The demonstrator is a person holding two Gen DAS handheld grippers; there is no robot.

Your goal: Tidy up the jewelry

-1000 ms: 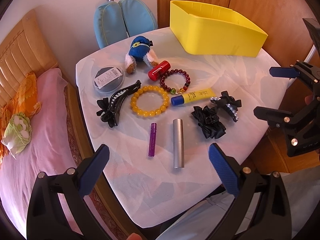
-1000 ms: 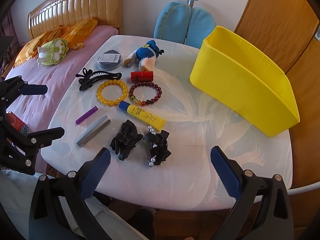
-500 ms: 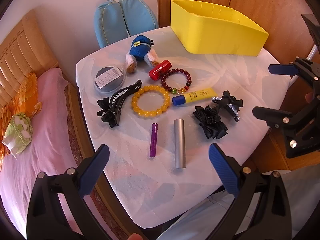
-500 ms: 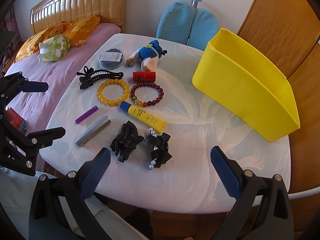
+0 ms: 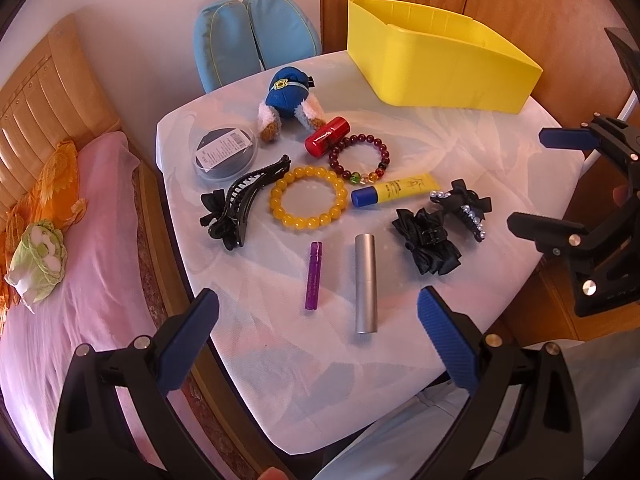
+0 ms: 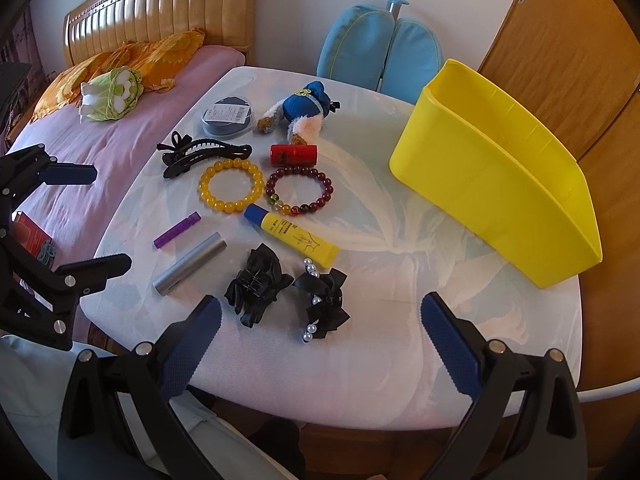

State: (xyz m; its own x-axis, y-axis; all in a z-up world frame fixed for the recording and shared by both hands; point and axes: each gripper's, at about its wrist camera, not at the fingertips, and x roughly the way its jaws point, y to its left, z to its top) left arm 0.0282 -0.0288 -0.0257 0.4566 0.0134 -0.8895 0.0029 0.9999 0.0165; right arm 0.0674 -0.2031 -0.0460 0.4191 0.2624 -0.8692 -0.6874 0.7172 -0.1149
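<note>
1. The yellow bead bracelet (image 5: 307,197) and the dark red bead bracelet (image 5: 359,159) lie side by side near the middle of the table (image 5: 460,152), almost touching.
2. A black claw clip (image 5: 240,200) sits toward the bed-side edge; two black bow clips (image 6: 288,288) lie near the front edge.
3. A silver tube (image 5: 366,283), a purple tube (image 5: 313,275), a yellow tube (image 5: 394,189) and a red cylinder (image 5: 327,136) lie around the bracelets.
4. The yellow bin (image 6: 500,184) stands at the far corner by the wooden doors.
5. The left gripper (image 5: 318,322) hovers over the front edge, jaws spread wide, holding nothing.
6. The right gripper (image 6: 320,330) is likewise wide apart and empty.
</note>
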